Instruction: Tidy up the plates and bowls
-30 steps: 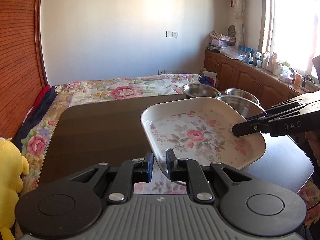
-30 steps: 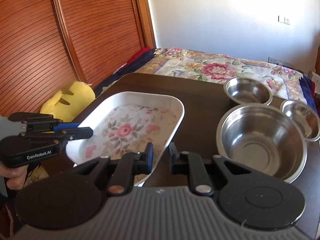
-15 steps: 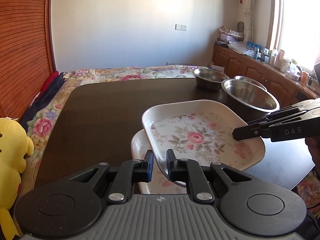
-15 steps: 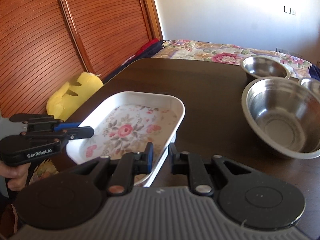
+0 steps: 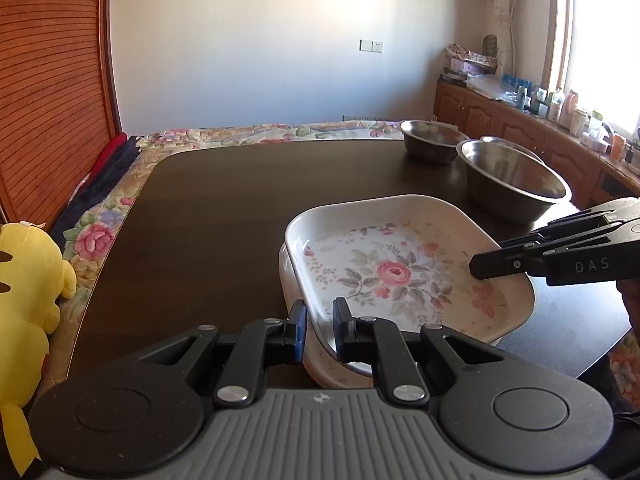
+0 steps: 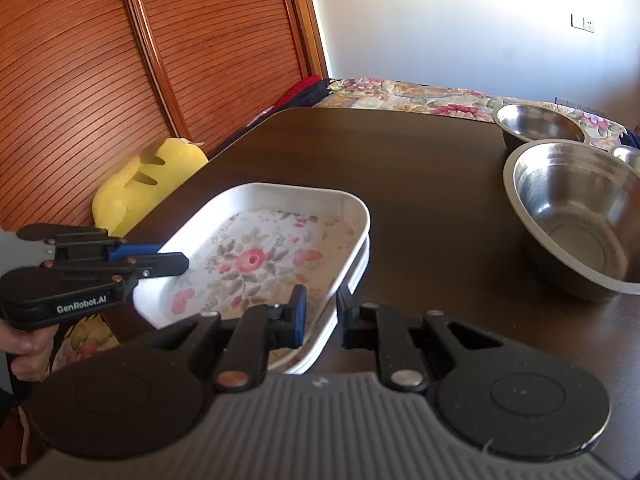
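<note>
The left gripper (image 5: 320, 334) has its two fingers closed to a narrow gap on the near rim of the upper floral plate (image 5: 400, 276), the rim passing between the blue pad and the black one; the right gripper (image 6: 320, 314) pinches the opposite rim of the same plate in the same way, its fingers drawn in close on the white edge; in the left wrist view the right gripper's fingertips reach in from the right side over the plate's rim, and in the right wrist view the left gripper comes in from the left side, held in a hand (image 6: 24, 350); the upper floral plate sits tilted in a second floral plate (image 5: 292, 292) beneath it, whose white rim shows along the side and below; whether the two touch all round I cannot tell; both lie near the front edge of the dark tabletop (image 5: 220, 216); toward the far right corner of the tabletop stand a large steel bowl (image 5: 514, 180), a smaller steel bowl (image 5: 432, 140) behind it, and the rim of a third bowl (image 6: 628, 156) just beside them; a yellow plush toy (image 5: 28, 292) rests off the left edge.
</note>
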`<action>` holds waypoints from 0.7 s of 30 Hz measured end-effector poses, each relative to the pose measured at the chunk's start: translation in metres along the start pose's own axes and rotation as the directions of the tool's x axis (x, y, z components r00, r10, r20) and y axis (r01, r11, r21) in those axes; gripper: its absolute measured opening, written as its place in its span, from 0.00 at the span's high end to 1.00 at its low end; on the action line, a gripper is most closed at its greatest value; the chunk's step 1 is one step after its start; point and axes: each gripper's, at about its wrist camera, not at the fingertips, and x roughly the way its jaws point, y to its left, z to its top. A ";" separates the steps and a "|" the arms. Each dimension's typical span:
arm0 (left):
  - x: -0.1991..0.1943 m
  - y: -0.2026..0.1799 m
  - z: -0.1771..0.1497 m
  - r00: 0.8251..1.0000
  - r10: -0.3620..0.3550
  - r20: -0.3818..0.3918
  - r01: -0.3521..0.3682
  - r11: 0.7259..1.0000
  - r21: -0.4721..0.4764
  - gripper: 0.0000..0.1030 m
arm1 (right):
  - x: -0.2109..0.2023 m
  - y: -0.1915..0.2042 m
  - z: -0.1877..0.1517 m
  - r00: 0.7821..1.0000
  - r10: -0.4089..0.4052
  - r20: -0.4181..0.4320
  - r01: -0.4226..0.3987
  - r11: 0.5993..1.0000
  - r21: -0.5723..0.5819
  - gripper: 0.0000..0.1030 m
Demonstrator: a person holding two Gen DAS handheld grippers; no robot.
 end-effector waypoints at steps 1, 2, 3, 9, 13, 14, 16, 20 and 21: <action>0.001 0.001 0.000 1.000 -0.002 -0.001 0.002 1.000 -0.002 0.85 | 0.000 0.000 -0.001 1.000 0.000 0.000 0.000 1.000 0.002 0.83; 0.001 0.001 -0.001 1.000 -0.002 -0.002 0.002 1.000 -0.003 0.85 | 0.001 0.001 -0.001 1.000 0.000 0.000 0.000 1.000 0.003 0.83; 0.002 0.001 -0.001 1.000 -0.001 -0.002 0.001 1.000 -0.004 0.85 | 0.001 0.001 -0.001 1.000 -0.001 0.000 0.001 1.000 0.002 0.83; 0.003 0.000 -0.004 1.000 0.005 0.003 -0.005 1.000 -0.003 0.85 | 0.004 0.004 -0.002 1.000 -0.012 0.007 0.012 1.000 0.000 0.83; 0.003 -0.002 -0.004 1.000 0.011 0.008 -0.011 1.000 0.001 0.85 | 0.005 0.002 -0.005 1.000 -0.008 0.028 0.008 1.000 0.016 0.83; 0.003 -0.002 -0.004 1.000 0.011 0.011 -0.011 1.000 0.001 0.85 | 0.005 0.001 -0.007 0.999 -0.006 0.036 0.005 1.000 0.021 0.83; 0.002 -0.002 -0.005 1.000 0.013 0.020 -0.013 1.000 -0.001 0.85 | 0.005 -0.002 -0.011 0.998 0.002 0.059 -0.004 0.999 0.040 0.83; 0.004 -0.005 -0.009 0.999 0.041 0.029 -0.042 0.999 0.009 0.85 | 0.004 -0.008 -0.020 0.994 0.012 0.112 -0.021 0.997 0.078 0.83; 0.005 -0.005 -0.010 0.999 0.038 0.026 -0.038 0.999 0.004 0.85 | 0.003 -0.009 -0.023 0.992 0.016 0.125 -0.028 0.995 0.094 0.83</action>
